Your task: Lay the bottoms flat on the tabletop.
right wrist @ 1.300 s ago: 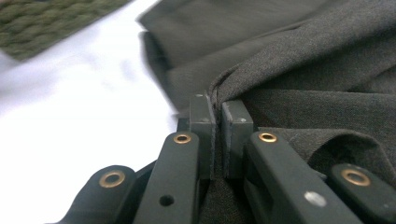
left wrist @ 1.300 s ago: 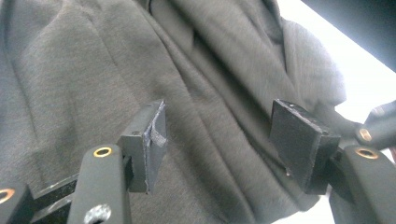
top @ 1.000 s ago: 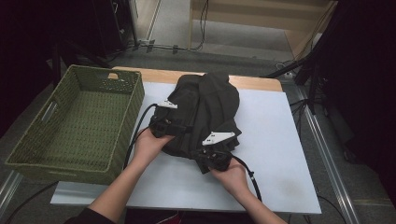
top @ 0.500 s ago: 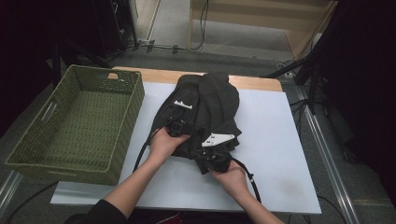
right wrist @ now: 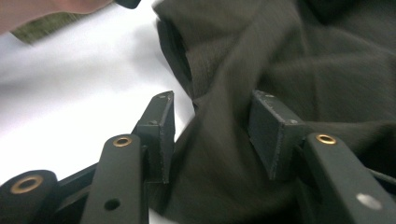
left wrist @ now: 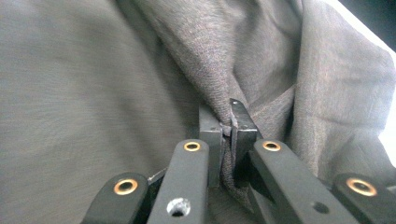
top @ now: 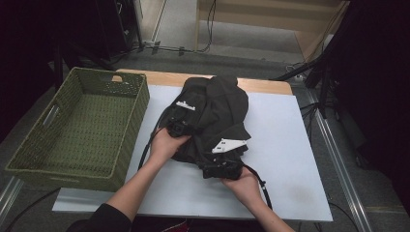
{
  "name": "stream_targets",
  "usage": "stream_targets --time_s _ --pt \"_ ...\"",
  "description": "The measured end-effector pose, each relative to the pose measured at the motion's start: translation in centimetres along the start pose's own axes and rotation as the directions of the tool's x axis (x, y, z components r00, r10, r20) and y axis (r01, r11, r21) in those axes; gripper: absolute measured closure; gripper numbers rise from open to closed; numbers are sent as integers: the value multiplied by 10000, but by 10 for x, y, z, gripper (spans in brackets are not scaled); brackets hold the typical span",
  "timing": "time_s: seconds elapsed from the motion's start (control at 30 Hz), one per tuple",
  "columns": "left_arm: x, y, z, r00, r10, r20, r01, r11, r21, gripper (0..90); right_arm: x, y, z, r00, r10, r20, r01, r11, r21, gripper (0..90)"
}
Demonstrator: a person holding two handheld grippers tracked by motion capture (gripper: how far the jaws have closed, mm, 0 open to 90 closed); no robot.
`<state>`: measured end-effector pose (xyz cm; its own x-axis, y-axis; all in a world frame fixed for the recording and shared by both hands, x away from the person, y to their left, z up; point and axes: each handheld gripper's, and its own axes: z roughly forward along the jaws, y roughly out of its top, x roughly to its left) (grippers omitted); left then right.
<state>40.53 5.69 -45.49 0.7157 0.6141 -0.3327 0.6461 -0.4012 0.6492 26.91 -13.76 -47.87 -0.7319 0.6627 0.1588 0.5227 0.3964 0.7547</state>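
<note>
The dark garment (top: pixel 217 121) is lying bunched in the middle of the desk (top: pixel 285 159), beside the green basket (top: pixel 77 125). The left gripper (left wrist: pixel 227 125) is pinching a fold of it between clenched jaws. The right gripper (right wrist: pixel 210 126) is standing with released jaws around the near edge. It seems the folding is beginning; next the right jaws should be closing.

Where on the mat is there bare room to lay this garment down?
Bare white mat lies right of the dark garment, out to the mat's right edge. The middle is crowded: garment, left gripper, right gripper. The green basket stands left.
</note>
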Motion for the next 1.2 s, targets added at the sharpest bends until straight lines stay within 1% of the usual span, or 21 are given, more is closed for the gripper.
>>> stream_targets --time_s 0.03,0.07,0.13,0.2,0.27,0.37,0.4,0.43,0.47,0.5,0.57,0.63,0.77,0.83,0.9,1.0,1.03,1.1,1.13,1.2 --pt "5 1 -6 9997 -224 3 224 9996 -185 883 -1 1 -4 10000 30 -79 -31 9999 -165 503" --pt "10 2 -12 9994 -328 -51 326 9990 -319 883 -2 2 -7 9998 158 -94 -161 9994 -298 503" --pt "18 3 -23 9979 -595 -248 579 9966 -584 883 -5 2 -14 9995 251 -167 -257 9990 -372 502" --pt "27 2 -32 9950 -869 -495 827 9932 -816 883 -8 1 -20 9998 210 -6 -210 9991 -374 502" --pt "33 1 -38 9910 -998 -888 908 9909 -997 882 -13 -1 -26 9994 234 245 -227 9993 -295 502" --pt "45 -2 -45 9836 -1427 -1101 1294 9843 -1203 882 -26 -7 -38 9973 472 556 -456 9985 -313 503" --pt "49 -3 -47 9799 -1607 -1185 1458 9813 -1253 882 -31 -9 -42 9963 620 591 -601 9977 -321 506" --pt "51 -4 -48 9763 -1683 -1360 1514 9803 -1265 882 -36 -11 -46 9950 710 697 -684 9969 -382 508" --pt "50 -3 -47 9753 -1570 -1557 1382 9825 -1246 882 -41 -14 -50 9938 800 777 -768 9961 -436 511" --pt "49 -4 -45 9756 -1488 -1614 1301 9841 -1212 881 -46 -16 -53 9924 922 819 -883 9949 -495 512" --pt "49 -5 -39 9772 -1507 -1493 1358 9851 -1055 880 -54 -20 -58 9881 1193 969 -1142 9918 -572 514" --pt "51 -7 -33 9763 -1531 -1529 1419 9865 -820 878 -60 -24 -61 9842 1325 1174 -1265 9903 -573 515" --pt "61 -14 -26 9742 -1863 -1270 1780 9812 -742 871 -70 -29 -65 9769 1481 1540 -1402 9883 -606 511" --pt "63 -15 -24 9741 -1888 -1247 1811 9809 -707 860 -75 -30 -66 9743 1487 1690 -1390 9880 -677 511" --pt "64 -16 -21 9744 -1787 -1363 1717 9832 -619 840 -79 -31 -67 9707 1600 1795 -1479 9859 -788 522" --pt "63 -17 -17 9755 -1586 -1526 1520 9869 -541 825 -86 -30 -69 9657 1740 1927 -1569 9825 -1007 562" --pt "62 -17 -16 9766 -1463 -1574 1397 9888 -522 814 -88 -29 -70 9625 1780 2049 -1588 9815 -1067 565" --pt "63 -18 -14 9766 -1415 -1623 1351 9896 -495 796 -92 -29 -71 9567 1767 2313 -1537 9815 -1143 593" --pt "63 -19 -13 9772 -1390 -1603 1330 9900 -480 794 -94 -28 -71 9525 1822 2441 -1571 9804 -1189 602" --pt "64 -20 -11 9774 -1415 -1574 1359 9897 -455 785 -100 -28 -70 9470 2044 2479 -1791 9764 -1211 619"
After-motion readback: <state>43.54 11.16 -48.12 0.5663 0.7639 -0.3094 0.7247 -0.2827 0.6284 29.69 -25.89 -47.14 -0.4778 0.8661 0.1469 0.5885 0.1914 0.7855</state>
